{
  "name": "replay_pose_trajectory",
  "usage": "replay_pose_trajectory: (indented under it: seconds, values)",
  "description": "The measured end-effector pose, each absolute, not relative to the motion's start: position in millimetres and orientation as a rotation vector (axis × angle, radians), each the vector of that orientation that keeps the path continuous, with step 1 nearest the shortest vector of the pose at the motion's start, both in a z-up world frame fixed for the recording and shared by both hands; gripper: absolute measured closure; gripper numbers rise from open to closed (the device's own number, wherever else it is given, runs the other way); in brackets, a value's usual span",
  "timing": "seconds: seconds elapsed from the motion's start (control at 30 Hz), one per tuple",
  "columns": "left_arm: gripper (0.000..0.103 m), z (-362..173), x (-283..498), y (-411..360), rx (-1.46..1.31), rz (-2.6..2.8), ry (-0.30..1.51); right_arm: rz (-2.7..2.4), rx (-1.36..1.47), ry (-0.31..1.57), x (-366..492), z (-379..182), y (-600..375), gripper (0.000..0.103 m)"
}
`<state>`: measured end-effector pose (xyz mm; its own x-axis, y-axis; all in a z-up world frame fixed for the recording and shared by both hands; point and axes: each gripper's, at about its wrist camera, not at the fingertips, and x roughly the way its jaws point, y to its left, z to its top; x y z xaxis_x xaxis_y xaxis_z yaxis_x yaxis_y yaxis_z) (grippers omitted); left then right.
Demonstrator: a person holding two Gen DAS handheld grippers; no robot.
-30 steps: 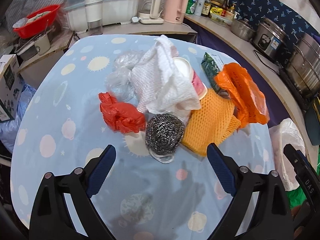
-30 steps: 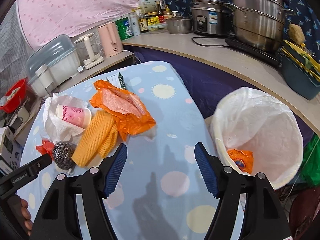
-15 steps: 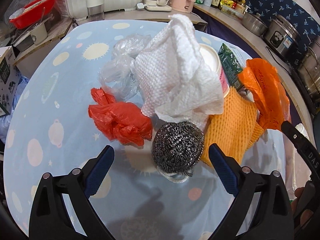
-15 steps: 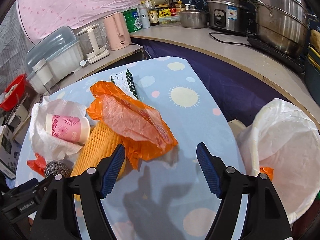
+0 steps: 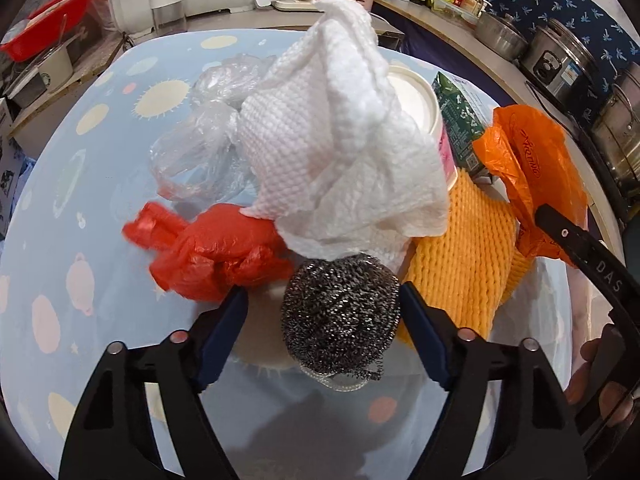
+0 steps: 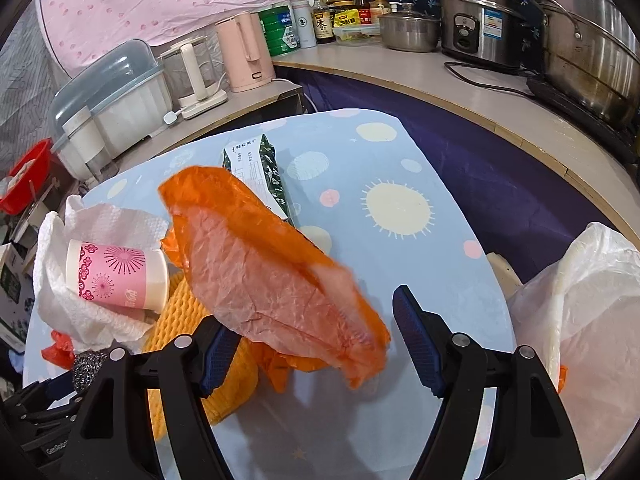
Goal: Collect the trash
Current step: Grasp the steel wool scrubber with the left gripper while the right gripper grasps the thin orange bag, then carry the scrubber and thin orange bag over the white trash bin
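1. Left tongs [image 5: 322, 320] low over the desk [image 5: 80, 240], jaws closing, steel scouring ball [image 5: 340, 316] between them; right pad at the ball's edge, contact hard to judge, left pad clear of it with a gap.
2. Right tongs [image 6: 308, 340] pointed down at the desk, jaws closing, lower edge of the orange plastic bag [image 6: 272, 272] between them; pads not pressing on it.
3. Just left of the scouring ball: crumpled red plastic bag [image 5: 216, 256], its edge at the left pad's tip.
4. Just right of the ball: yellow-orange foam net [image 5: 460, 256], lying flat, partly under the orange bag.
5. Behind the ball: white paper towel [image 5: 340, 152] heaped high, draped over a pink-patterned paper cup [image 6: 120, 276] lying on its side.
6. Left of the towel: crumpled clear plastic [image 5: 200, 148].
7. Beyond cup and orange bag: green-and-white packet [image 6: 256, 172] flat on the desk.
8. Off the desk's right edge: bin lined with a white bag [image 6: 580, 320], a scrap of orange visible inside.
9. Far side: counter with dish rack [image 6: 112, 96], pink kettle [image 6: 246, 56], bottles, rice cooker [image 6: 476, 20], large steel pot [image 6: 588, 40].
10. Part of a person's hand [image 5: 592, 384] at the right edge of the left view, behind the right tongs' black frame.
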<state>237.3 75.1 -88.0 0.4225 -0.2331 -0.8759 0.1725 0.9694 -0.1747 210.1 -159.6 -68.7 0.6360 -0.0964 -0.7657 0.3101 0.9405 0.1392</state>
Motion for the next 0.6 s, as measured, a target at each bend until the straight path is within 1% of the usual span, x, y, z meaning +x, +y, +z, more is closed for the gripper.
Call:
replay_pose_trajectory:
  seconds: [0.03,0.07,0.1,0.13,0.17,0.27,0.37,0.6]
  values:
    - [0.039,-87,237,74,-0.062,-0.261,1.107,-0.230,0.268,0.855,210,-69,-159,0.050]
    - [0.042,-87,237,72,-0.062,-0.271,1.109,-0.227,0.267,0.858,210,-69,-158,0.057]
    - [0.047,-86,236,71,-0.061,-0.276,1.109,-0.224,0.270,0.857,209,-69,-158,0.060]
    - [0.049,-84,235,69,-0.060,-0.281,1.107,-0.217,0.275,0.855,207,-69,-158,0.067]
    - [0.050,-83,233,68,-0.055,-0.279,1.103,-0.215,0.277,0.855,205,-69,-158,0.075]
    - [0.051,-81,230,68,-0.058,-0.280,1.102,-0.213,0.280,0.848,197,-66,-157,0.086]
    - [0.051,-78,226,71,-0.069,-0.279,1.102,-0.211,0.294,0.841,187,-62,-159,0.089]
    - [0.052,-57,210,76,-0.075,-0.285,1.060,-0.233,0.308,0.789,158,-40,-162,0.090]
